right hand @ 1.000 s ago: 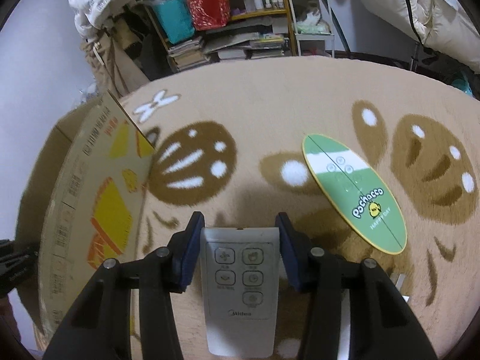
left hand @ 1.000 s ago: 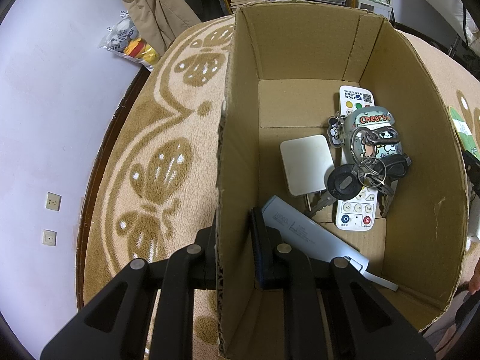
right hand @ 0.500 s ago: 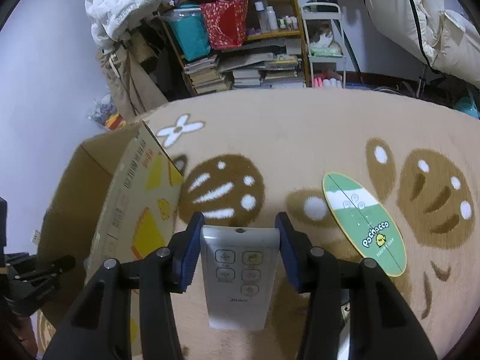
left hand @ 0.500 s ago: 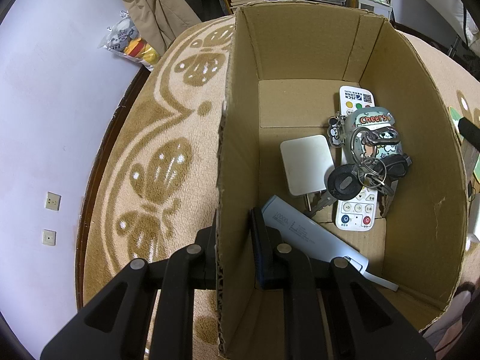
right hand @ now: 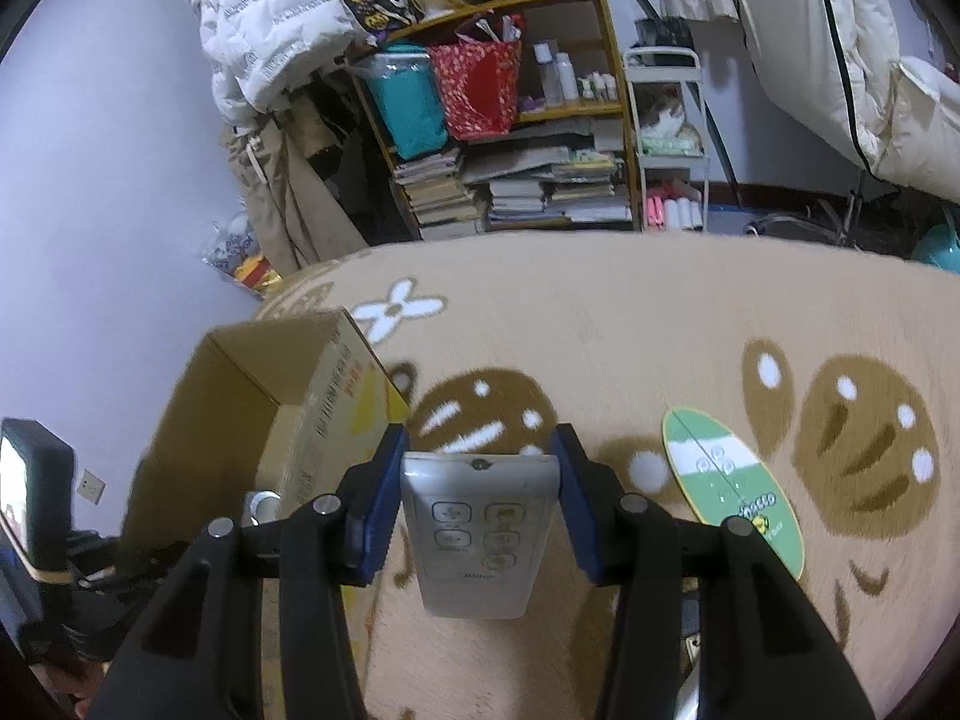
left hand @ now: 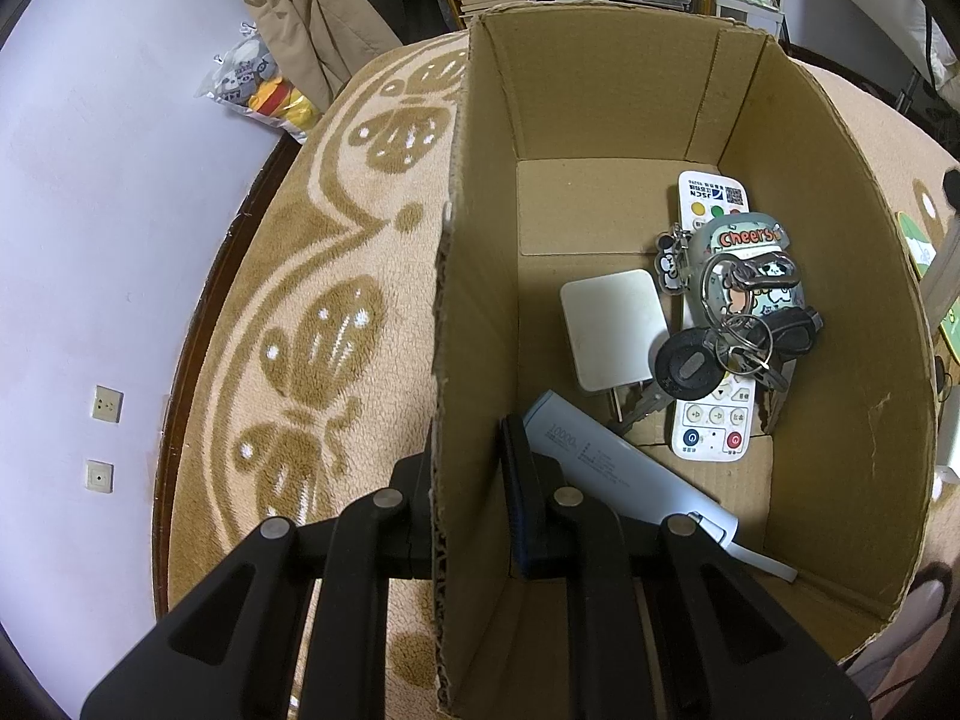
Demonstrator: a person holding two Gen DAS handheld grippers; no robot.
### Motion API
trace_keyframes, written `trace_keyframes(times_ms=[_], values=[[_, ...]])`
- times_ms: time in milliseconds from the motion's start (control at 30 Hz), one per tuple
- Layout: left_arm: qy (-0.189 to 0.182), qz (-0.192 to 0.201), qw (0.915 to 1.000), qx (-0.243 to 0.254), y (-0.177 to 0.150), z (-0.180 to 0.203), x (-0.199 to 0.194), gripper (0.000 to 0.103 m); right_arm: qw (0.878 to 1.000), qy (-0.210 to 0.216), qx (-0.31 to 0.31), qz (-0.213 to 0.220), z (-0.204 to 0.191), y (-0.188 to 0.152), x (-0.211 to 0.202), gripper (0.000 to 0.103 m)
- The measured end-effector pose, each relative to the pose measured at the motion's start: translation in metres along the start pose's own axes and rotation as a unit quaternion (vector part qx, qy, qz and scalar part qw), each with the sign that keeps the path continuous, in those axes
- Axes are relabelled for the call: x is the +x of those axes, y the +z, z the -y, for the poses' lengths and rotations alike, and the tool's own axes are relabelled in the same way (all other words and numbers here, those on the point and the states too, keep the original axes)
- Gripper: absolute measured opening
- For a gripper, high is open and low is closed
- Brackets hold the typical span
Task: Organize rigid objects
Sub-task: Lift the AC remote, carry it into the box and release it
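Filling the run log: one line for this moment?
left tool: shut on box wall | right tool: shut on white remote, lifted beside box | next: likely drop in

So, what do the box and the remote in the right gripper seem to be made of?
Box: corrugated cardboard, matte brown; fluting shows along its cut edge. Remote: probably hard plastic, smooth off-white, with moulded buttons, clamped in the right gripper.

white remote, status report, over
Right gripper shut on white remote, lifted above rug. Left gripper clamps cardboard box wall. Nothing in the way.
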State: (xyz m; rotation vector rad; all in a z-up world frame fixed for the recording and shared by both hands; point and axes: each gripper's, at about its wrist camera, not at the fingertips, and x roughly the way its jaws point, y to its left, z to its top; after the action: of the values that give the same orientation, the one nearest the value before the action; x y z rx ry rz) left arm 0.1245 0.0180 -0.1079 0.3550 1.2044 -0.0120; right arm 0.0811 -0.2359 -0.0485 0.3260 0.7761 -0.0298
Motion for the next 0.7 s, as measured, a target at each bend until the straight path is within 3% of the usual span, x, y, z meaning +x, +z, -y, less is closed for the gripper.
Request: trace_keyframes(times_ms=[400,700], values=[[0.000,0.000,1.0000,0.000,0.000,0.000,0.000,0.016,0.995,0.048,-0.043,0.082,-0.053,0.051,-0.047,0.051],[0.000,0.000,1.0000,0.000,0.000,0.000,0.000,0.016,0.990,0.091,-0.060,0.086,-0.089,0.057,-0.044,0.051]])
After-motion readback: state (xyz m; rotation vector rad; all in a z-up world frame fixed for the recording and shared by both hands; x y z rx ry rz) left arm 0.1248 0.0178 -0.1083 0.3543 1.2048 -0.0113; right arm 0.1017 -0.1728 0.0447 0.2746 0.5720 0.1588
